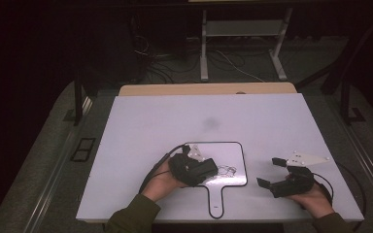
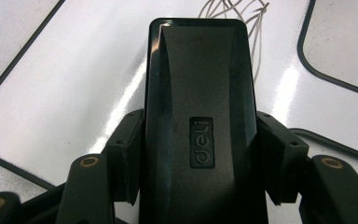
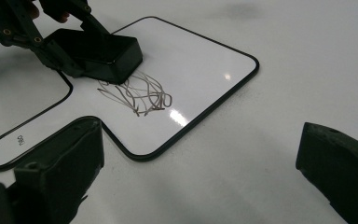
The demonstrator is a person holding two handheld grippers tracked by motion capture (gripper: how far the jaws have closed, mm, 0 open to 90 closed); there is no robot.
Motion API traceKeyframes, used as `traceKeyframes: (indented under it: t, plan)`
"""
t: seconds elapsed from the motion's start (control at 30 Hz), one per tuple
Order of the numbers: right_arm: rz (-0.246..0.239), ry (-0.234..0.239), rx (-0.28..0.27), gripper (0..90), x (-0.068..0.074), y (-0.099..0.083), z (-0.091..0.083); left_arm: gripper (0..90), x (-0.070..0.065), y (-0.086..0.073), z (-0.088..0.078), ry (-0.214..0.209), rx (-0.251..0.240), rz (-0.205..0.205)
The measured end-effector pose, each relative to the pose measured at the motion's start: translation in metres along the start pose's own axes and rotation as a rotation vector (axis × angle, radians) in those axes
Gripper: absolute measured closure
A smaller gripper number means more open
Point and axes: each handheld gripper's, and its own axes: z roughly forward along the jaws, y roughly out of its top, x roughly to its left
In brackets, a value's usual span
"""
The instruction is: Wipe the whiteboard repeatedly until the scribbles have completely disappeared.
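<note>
Here, left claw [image 1: 209,170] clamping black eraser [image 2: 198,112] on scribbled whiteboard [image 3: 205,51], right claw [image 1: 268,172] gaping empty.

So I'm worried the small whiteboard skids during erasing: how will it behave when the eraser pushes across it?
The whiteboard looks thin, stiff and glossy, lying flat, so it probably slides easily. The right tool is open beside it, not pinning it. The eraser, clamped in the left tool, likely drags it along.

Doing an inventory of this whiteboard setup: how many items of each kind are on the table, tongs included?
Handled whiteboard: 1
Black eraser, clamped in the left tongs: 1
Tongs, the left plus the open right tongs: 2
Total: 4
</note>
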Motion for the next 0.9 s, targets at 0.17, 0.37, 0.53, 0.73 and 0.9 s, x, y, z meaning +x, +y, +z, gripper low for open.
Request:
traceKeyframes:
  t: [0.17,0.37,0.53,0.73,0.9]
  plan:
    - [-0.004,-0.004,0.001,0.0,0.0,0.0,0.0,39.7,0.013,-0.002,-0.001,0.035,-0.001,-0.043]
    - [-0.005,-0.003,0.0,0.0,0.0,0.0,0.0,39.7,0.026,-0.004,-0.003,0.071,0.002,-0.074]
    - [-0.005,-0.002,0.001,0.0,0.0,0.0,0.0,39.8,0.025,-0.005,-0.003,0.067,0.003,-0.08]
    - [-0.001,-0.002,0.003,0.0,0.0,0.0,0.0,39.7,0.014,-0.005,-0.005,0.035,0.016,-0.038]
    - [-0.003,-0.002,0.002,0.0,0.0,0.0,0.001,39.7,0.003,-0.006,-0.005,0.012,0.018,-0.027]
